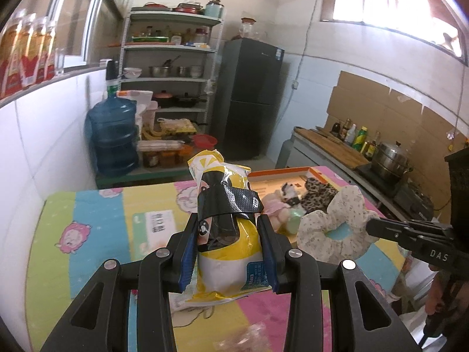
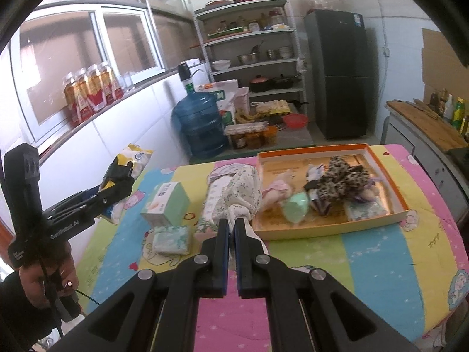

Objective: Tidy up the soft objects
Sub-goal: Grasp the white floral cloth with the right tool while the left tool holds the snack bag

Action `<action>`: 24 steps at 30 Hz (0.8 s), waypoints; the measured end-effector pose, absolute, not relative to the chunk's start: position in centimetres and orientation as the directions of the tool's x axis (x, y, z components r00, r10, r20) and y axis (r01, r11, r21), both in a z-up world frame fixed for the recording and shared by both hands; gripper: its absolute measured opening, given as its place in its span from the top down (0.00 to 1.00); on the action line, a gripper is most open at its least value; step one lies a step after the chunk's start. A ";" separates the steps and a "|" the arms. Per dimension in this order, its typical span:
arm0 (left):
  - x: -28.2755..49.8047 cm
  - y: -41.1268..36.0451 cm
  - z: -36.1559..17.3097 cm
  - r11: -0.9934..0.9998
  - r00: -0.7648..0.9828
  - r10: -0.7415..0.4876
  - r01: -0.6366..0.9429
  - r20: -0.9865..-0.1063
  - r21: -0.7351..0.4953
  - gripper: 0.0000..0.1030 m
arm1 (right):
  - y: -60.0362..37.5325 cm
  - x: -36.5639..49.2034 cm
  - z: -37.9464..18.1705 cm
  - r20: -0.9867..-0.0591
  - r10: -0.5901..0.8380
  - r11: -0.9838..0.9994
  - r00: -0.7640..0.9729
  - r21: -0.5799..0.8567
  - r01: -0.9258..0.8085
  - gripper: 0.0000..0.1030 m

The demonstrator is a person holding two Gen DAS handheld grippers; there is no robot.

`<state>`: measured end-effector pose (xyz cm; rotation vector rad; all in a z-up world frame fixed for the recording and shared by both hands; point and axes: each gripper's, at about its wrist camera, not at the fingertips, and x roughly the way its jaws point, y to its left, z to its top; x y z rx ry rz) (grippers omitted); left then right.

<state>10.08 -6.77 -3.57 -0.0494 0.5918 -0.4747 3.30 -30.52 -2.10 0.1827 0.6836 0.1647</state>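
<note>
In a kitchen, a bench (image 2: pixel 366 252) with a colourful cloth carries an orange tray (image 2: pixel 390 176) that already holds several soft things. The left gripper (image 1: pixel 228 234) clasps a yellow pack (image 1: pixel 225 252) above the bench; the right gripper (image 2: pixel 231 226) pinches a floral scrunchie (image 2: pixel 240 193). A green box (image 2: pixel 165 202) and a small pack (image 2: pixel 171 239) remain outside the tray

Domestic kitchen, lived-in. At 12 o'clock, a white metal shelving rack (image 2: pixel 249 44) carries pots, steel bowls, jars and condiment bottles. Just right of it, a dark two-door refrigerator (image 2: pixel 337 73). Blue water jug (image 2: pixel 199 123) with pump at 11 o'clock. At 2–3 o'clock, a counter with wooden cutting board (image 1: pixel 337 146), sauce bottles (image 1: pixel 359 138), and a steel steamer pot (image 1: pixel 390 158) on a stove. White tiled walls (image 1: pixel 44 146); bottles on windowsill (image 2: pixel 91 91).
</note>
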 end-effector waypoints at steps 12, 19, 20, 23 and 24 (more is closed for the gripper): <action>12.0 -12.8 -2.8 0.868 0.698 -0.483 0.462 -0.529 -0.183 0.62 | -35.8 5.1 -1.4 -0.589 0.183 0.972 0.787 0.229 -0.054 0.96; 13.6 -16.7 -2.8 0.863 0.691 -0.491 0.469 -0.531 -0.188 0.62 | -38.9 6.8 -1.3 -0.578 0.180 0.970 0.796 0.236 -0.048 0.96; 13.9 -17.2 -2.8 0.863 0.689 -0.491 0.468 -0.533 -0.190 0.62 | -39.5 7.2 -1.3 -0.576 0.180 0.970 0.798 0.238 -0.047 0.96; 14.7 -18.8 -2.9 0.864 0.686 -0.490 0.466 -0.537 -0.192 0.62 | -40.8 7.8 -1.4 -0.572 0.180 0.969 0.800 0.243 -0.045 0.96; 14.9 -19.2 -2.9 0.864 0.686 -0.489 0.466 -0.539 -0.191 0.62 | -41.4 8.2 -1.4 -0.570 0.181 0.968 0.802 0.245 -0.044 0.96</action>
